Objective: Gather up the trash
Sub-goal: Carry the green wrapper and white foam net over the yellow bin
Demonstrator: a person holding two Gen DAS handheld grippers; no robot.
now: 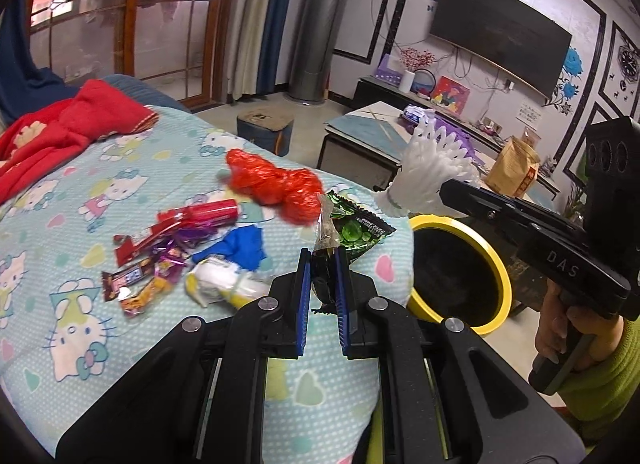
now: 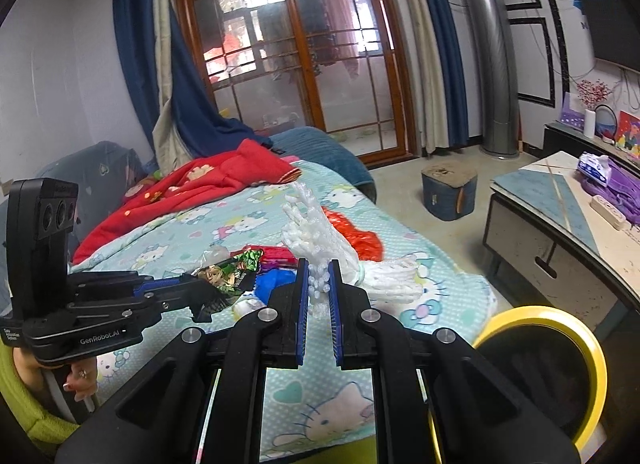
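Note:
My left gripper [image 1: 323,262] is shut on a crumpled green snack wrapper [image 1: 354,229], held just above the bed's edge. My right gripper [image 2: 319,274] is shut on a white foam fruit net [image 2: 316,230], which fans out upward. Each gripper shows in the other's view: the right one [image 1: 446,190] with the net [image 1: 430,168] hangs over the yellow-rimmed bin [image 1: 502,264], and the left one [image 2: 210,294] carries the wrapper [image 2: 228,270]. The bin [image 2: 596,352] stands on the floor beside the bed. More trash lies on the sheet: a red plastic bag [image 1: 276,180], red wrappers [image 1: 192,216], a blue scrap [image 1: 242,248].
The bed has a Hello Kitty sheet [image 1: 76,328] with a red blanket [image 1: 68,124] at its far end. A low coffee table [image 2: 560,216] stands past the bin, and a small blue stool [image 2: 448,192] is on the floor. A person's hand [image 1: 560,328] grips the right tool.

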